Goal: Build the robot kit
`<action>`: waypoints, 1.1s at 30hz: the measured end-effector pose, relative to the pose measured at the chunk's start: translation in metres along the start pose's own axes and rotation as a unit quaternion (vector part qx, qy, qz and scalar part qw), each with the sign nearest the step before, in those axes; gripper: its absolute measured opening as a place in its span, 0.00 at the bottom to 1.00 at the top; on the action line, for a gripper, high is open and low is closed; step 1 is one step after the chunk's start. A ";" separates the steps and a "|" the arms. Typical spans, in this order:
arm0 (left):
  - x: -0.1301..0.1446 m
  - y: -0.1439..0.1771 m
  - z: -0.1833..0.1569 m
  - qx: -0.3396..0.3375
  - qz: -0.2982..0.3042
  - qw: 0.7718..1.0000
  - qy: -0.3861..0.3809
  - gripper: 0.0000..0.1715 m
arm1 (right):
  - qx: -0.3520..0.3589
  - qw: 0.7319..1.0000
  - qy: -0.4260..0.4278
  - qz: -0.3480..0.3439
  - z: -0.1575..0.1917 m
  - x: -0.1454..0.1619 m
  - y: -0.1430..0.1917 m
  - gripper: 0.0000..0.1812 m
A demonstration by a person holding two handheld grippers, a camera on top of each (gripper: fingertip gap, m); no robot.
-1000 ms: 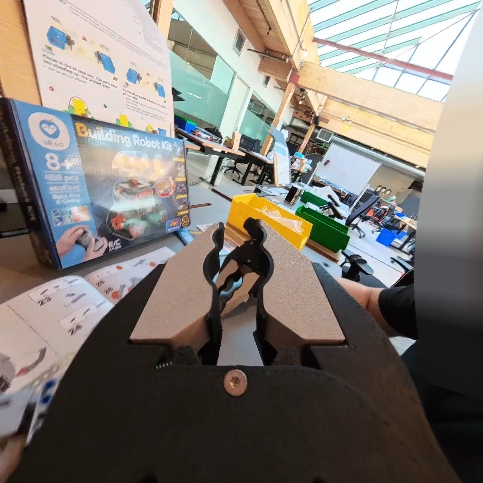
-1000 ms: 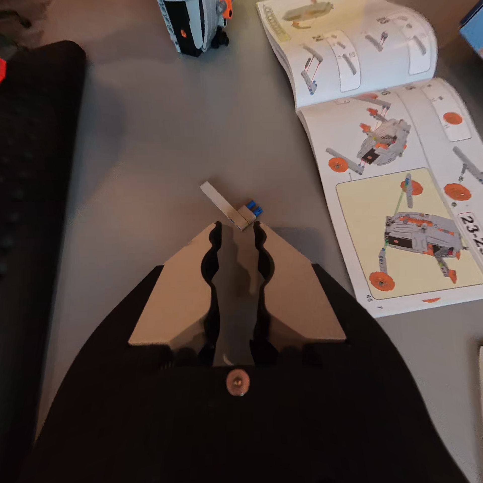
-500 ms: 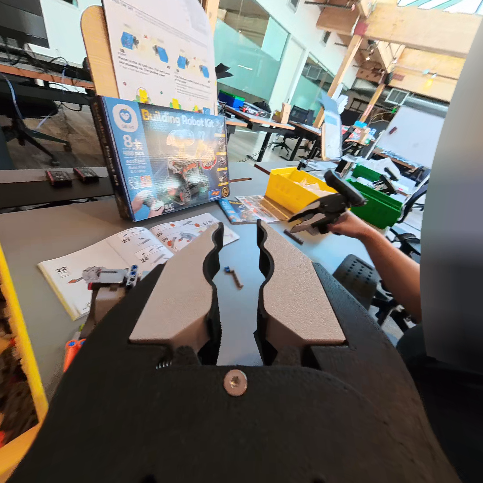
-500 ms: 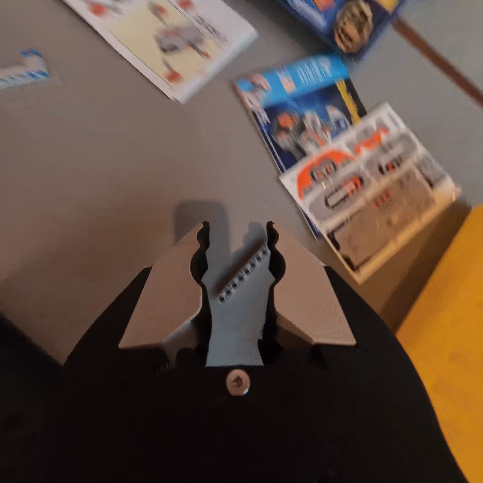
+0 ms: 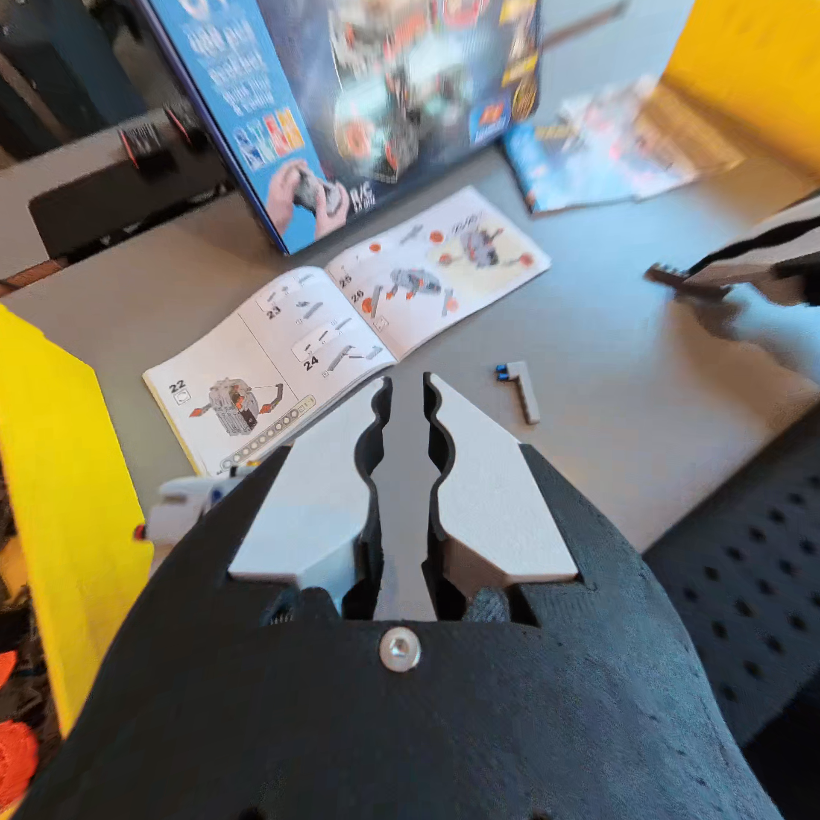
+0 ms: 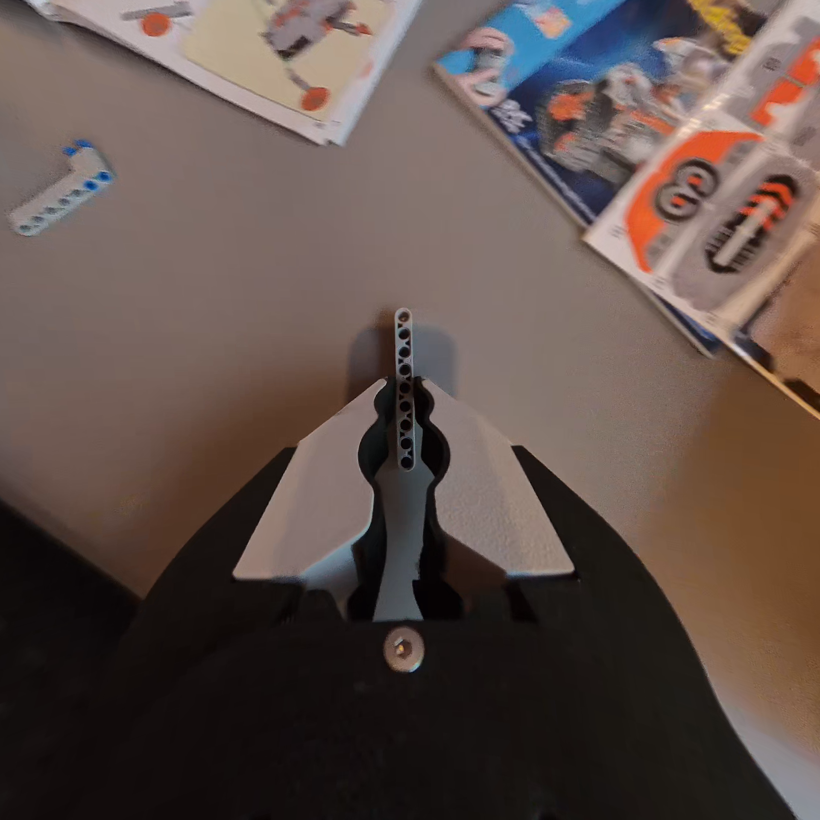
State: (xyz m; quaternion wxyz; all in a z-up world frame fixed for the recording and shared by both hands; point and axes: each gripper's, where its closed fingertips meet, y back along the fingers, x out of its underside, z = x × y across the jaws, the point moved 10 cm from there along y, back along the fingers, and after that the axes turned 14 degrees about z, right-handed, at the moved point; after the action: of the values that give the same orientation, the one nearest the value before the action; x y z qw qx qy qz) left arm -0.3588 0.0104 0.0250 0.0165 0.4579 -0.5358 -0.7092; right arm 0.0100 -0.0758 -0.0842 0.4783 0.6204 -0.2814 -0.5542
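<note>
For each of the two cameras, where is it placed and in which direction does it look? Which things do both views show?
Left wrist view: on the left gripper, looking down and forward over the grey table at the open booklet and blue box; jaws apart, empty.
Right wrist view: on the right gripper, looking steeply down at the table; jaws shut on a grey holed beam.
Shared: the booklet, the grey piece with blue pins, the beam.
</note>
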 end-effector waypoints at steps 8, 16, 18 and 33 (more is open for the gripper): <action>-0.021 -0.053 -0.032 -0.150 0.059 0.983 -0.084 0.00 | 0.000 1.000 0.006 0.010 0.057 -0.023 -0.015 0.03; -0.017 -0.047 -0.038 -0.152 0.051 0.984 -0.076 0.02 | -0.009 0.999 -0.036 0.012 0.065 -0.021 -0.014 0.03; -0.014 -0.043 -0.036 -0.149 0.047 0.986 -0.067 0.02 | 0.002 0.999 -0.041 0.014 0.068 -0.023 -0.015 0.03; 0.066 0.072 0.036 -0.077 -0.082 0.989 0.093 0.10 | -0.109 0.986 -0.126 -0.013 0.063 -0.031 -0.024 0.03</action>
State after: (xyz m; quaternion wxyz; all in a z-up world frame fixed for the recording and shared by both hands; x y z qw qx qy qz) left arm -0.4546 -0.0272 0.0396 0.0434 0.5611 -0.4362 -0.7022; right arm -0.0614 -0.0572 -0.0883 0.4969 0.4933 -0.2694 -0.6612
